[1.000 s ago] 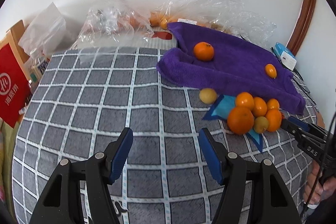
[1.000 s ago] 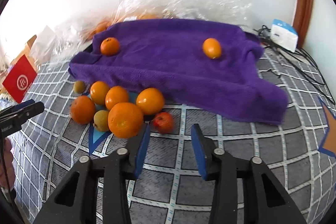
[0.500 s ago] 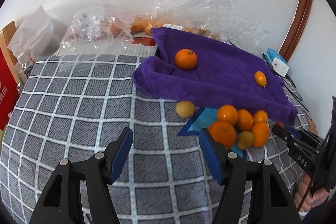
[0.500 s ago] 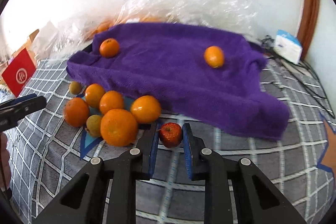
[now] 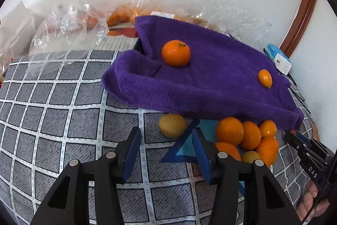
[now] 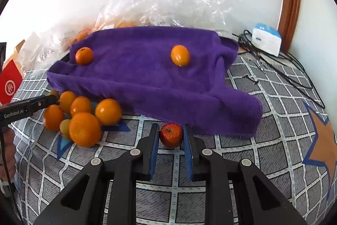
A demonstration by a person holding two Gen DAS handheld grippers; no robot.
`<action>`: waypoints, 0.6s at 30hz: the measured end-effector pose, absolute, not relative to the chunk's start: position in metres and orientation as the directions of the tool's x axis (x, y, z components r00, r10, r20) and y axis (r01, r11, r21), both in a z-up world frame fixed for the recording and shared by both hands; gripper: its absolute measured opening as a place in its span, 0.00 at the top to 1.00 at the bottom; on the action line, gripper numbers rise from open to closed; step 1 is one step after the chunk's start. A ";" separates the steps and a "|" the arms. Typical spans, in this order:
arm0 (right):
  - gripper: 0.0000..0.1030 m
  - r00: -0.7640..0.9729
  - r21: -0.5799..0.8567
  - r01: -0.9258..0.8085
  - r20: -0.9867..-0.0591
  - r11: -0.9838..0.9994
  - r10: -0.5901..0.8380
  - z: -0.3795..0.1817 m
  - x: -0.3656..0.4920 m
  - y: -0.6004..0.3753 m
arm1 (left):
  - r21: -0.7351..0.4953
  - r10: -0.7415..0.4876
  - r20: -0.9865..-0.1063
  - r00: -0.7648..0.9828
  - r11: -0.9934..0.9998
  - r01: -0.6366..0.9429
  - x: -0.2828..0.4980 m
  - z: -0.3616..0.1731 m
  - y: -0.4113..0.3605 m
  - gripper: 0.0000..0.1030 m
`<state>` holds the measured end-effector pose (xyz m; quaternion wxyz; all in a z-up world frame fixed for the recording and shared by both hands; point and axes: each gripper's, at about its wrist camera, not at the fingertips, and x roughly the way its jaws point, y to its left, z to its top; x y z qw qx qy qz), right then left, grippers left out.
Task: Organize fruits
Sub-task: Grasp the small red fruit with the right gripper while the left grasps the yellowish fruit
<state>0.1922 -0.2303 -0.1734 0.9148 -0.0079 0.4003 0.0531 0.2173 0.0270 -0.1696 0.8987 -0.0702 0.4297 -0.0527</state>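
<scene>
Fruits: my red apple [image 6: 171, 135] sits at 6 o'clock, just below the purple towel [image 6: 147, 77] hem, apart from the orange pile [image 6: 84, 117] at 9.
Right gripper [image 6: 171, 138]: pads bracket the apple; contact I cannot tell.
Left gripper [image 5: 166, 147]: spread wide, holding nothing, aimed at the yellow fruit [image 5: 172, 125], probably my next pick.
Writing: "GenRobot.AI", "DAS" on gripper bodies.
</scene>
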 end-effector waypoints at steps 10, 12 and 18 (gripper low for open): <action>0.78 0.653 0.044 -0.078 -0.753 0.996 0.085 -0.178 0.196 -0.233 | -0.170 -0.135 -0.750 0.648 0.985 0.008 0.213 -0.172 0.032 0.54; 0.78 0.649 0.039 -0.085 -0.756 0.996 0.085 -0.179 0.196 -0.232 | -0.135 -0.111 -0.757 0.644 0.991 0.011 0.213 -0.173 0.026 0.54; 0.78 0.650 0.015 -0.104 -0.756 0.994 0.080 -0.179 0.195 -0.227 | -0.124 -0.113 -0.757 0.644 0.992 0.028 0.214 -0.173 0.022 0.71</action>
